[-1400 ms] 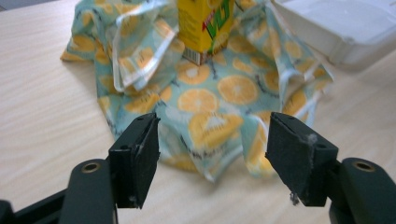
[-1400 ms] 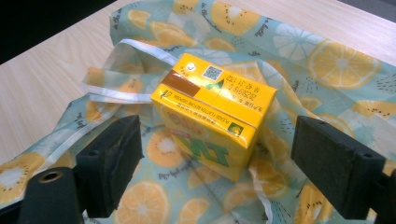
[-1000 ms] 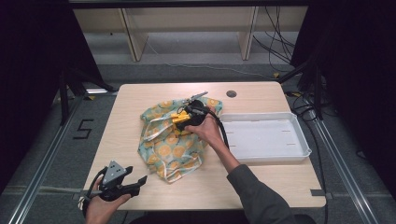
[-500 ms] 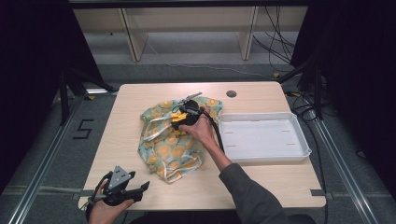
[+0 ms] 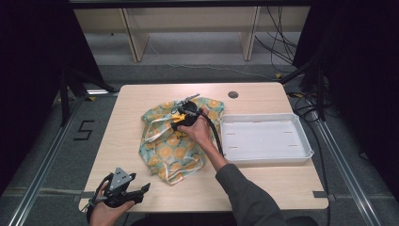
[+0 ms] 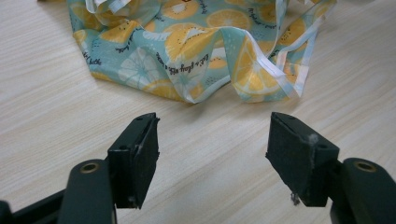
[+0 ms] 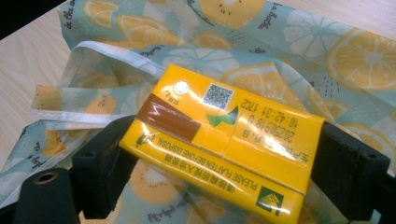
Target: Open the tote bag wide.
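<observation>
1. We see the white tray (image 5: 263,141) just right of the fruit-print bag (image 5: 174,141), nothing in it.
2. Right claw (image 7: 219,154) clamped on the yellow carton (image 7: 224,140), above the bag; carton's far end is hidden behind the hand in the high view.
3. Carton reads "PLEASE FLATTEN BEFORE DISPOSAL".
4. Left claw (image 6: 212,158) apart, holding nothing, over the table (image 5: 141,99) near the bag's edge.

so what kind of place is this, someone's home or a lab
Most likely a lab or recording workspace, not a home: a bare wooden table stands between metal floor rails, loose cables trail across the grey floor, black curtains hang at both sides, and a "5" is marked on the floor.
</observation>
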Demonstrator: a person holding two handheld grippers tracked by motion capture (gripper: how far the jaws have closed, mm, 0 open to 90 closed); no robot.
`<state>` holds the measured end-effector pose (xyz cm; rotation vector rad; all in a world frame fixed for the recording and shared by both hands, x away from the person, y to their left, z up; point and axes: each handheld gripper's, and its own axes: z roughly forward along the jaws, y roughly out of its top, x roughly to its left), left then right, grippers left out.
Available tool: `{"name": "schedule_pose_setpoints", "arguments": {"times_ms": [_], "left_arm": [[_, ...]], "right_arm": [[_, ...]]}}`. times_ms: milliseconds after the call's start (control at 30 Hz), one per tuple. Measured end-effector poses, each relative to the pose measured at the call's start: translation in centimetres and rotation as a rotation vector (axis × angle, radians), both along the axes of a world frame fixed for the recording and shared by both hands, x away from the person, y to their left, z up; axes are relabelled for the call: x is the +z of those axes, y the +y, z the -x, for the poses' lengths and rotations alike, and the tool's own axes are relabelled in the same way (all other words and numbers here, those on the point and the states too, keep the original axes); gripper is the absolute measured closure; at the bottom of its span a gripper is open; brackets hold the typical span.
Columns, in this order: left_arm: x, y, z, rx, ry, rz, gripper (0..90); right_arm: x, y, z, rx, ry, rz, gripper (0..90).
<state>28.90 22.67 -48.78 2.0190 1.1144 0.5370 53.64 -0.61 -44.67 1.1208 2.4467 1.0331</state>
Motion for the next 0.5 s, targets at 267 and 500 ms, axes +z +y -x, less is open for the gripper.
{"name": "schedule_pose_setpoints", "arguments": {"times_ms": [267, 500], "left_arm": [[-0.11, 0.04, 0.0, -0.014, 0.014, -0.015, 33.6], [-0.36, -0.14, -0.07, -0.001, 0.007, 0.002, 33.8]], "right_arm": [[-0.38, 0.3, 0.03, -0.03, 0.032, -0.01, 15.8], [-0.26, 0.53, 0.3, -0.03, -0.002, 0.026, 18.5]]}}
